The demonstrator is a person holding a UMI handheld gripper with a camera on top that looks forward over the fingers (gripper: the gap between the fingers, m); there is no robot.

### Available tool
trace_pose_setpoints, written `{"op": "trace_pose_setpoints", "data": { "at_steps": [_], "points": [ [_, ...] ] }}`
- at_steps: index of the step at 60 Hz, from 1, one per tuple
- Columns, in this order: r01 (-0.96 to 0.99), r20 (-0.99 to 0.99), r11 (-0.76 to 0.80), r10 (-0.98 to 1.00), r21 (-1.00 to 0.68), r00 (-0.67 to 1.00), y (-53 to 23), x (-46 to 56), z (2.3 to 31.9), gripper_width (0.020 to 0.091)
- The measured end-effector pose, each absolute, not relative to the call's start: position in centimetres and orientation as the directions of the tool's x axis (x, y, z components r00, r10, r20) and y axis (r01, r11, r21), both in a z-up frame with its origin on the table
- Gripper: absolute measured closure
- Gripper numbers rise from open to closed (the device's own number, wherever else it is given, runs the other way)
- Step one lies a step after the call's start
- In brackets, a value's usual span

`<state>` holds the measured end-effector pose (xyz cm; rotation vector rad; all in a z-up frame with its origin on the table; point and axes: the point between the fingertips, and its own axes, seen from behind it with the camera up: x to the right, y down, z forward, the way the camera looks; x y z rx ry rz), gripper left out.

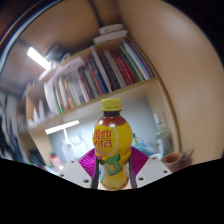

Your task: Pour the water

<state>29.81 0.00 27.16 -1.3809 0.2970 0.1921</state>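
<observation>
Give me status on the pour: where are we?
Done: the bottle is off the table, upright between the fingers, which appear to grip it, against a tilted bookshelf. In hand: carrying it. Left: the yellow cap is still on, no cup is in view, and nothing has been poured.

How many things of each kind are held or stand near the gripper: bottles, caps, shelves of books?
Bottle: 1, between the fingers of the gripper
Cap: 1, yellow, on the bottle
Bookshelf: 1, beyond the bottle
Total: 3
</observation>
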Motion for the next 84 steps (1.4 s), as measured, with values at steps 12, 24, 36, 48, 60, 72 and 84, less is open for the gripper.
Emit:
{"op": "trace_pose_setpoints", "data": {
  "at_steps": [12,24,36,48,60,72,84],
  "points": [
    [0.015,0.026,-0.064,-0.175,-0.998,0.984,2.3,37.0,13.8,0.0640],
    [-0.008,0.016,-0.112,-0.211,-0.994,0.977,3.4,38.5,8.9,0.0626],
    [-0.073,-0.052,-0.098,-0.203,-0.992,0.978,3.6,39.0,8.7,0.0596],
    [-0.077,-0.043,-0.148,-0.224,-0.986,0.974,2.9,39.2,7.9,0.0357],
    [-0.102,-0.058,-0.159,-0.261,-0.982,0.964,-3.6,37.4,8.6,0.0281],
    [-0.039,-0.002,-0.135,-0.259,-0.990,0.966,-14.3,30.9,10.5,0.0281],
    [-0.068,-0.032,-0.124,-0.276,-0.990,0.961,-24.4,24.5,11.0,0.0285]
  ]
}}
